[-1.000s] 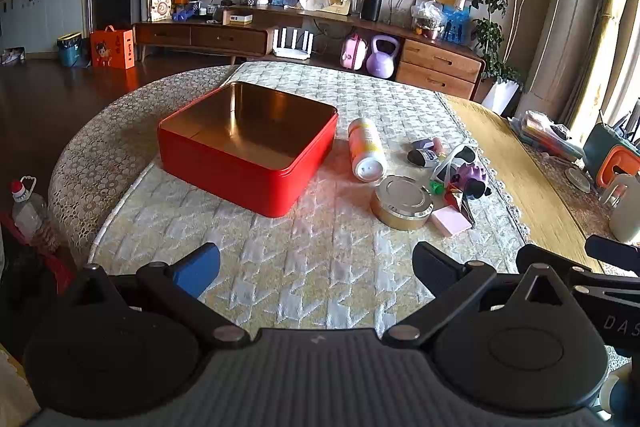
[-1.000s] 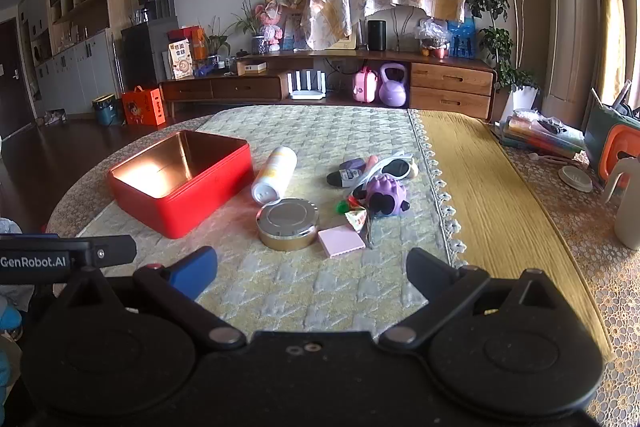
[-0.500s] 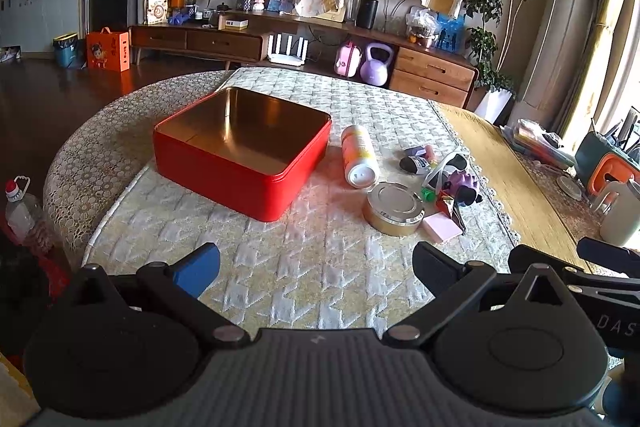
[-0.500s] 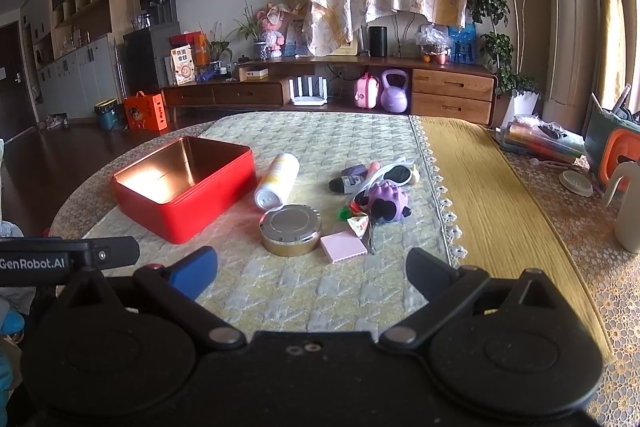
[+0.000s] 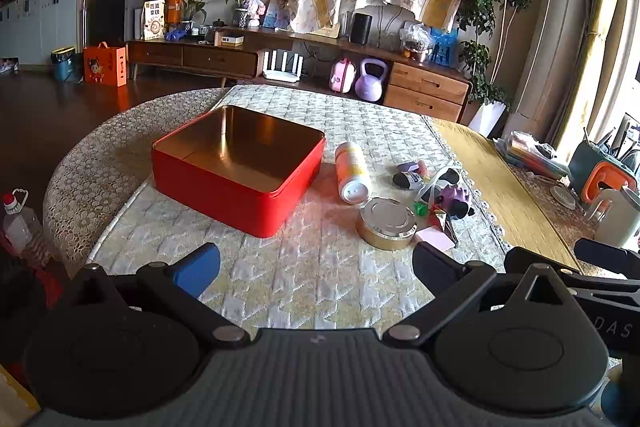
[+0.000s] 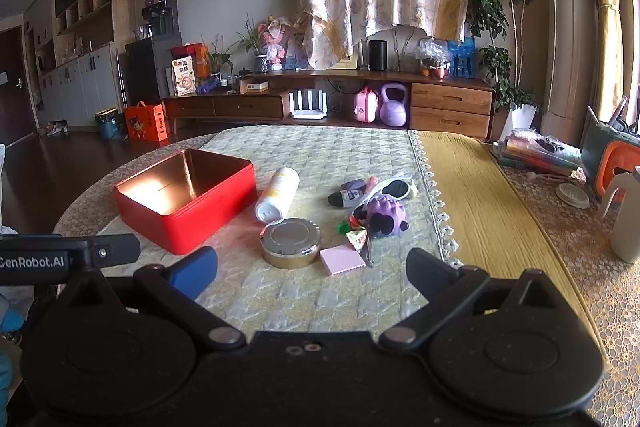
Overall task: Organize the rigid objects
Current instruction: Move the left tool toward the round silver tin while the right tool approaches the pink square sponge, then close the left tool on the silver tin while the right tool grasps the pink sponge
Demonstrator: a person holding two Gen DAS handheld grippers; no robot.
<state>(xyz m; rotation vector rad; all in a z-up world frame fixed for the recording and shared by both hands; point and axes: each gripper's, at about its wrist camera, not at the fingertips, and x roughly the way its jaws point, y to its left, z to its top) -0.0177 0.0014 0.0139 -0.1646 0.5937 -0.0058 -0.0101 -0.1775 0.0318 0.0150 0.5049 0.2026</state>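
A: Report gripper status.

B: Left gripper (image 5: 316,265): jaws spread wide, nothing between them, held above the near edge of the table (image 5: 320,291). Right gripper (image 6: 312,269): jaws likewise spread wide and empty, also above the near edge. Neither touches any object.

A: Location of the tin?

B: The red tin (image 5: 240,171) sits lidless on the quilted cloth, left of centre. Its gold interior holds nothing visible. In the right wrist view the tin (image 6: 186,195) lies ahead and left of the right gripper.

A: Items beside it?

B: A white and orange bottle (image 5: 352,171) lies on its side just right of the tin, cap end toward the cameras. A round gold can (image 5: 386,223), lid on, stands upright just in front of the bottle's cap. A pink pad (image 6: 342,259) lies flat, just right of the can.

A: Remaining items?

B: A loose cluster right of the bottle: a purple toy (image 6: 386,215), white sunglasses (image 6: 394,189) behind it, and a small dark tube (image 6: 348,193) to the left of the sunglasses. Several small pieces lie between the toy and the can; their identity cannot be determined. The cluster is near the cloth's fringed right edge.
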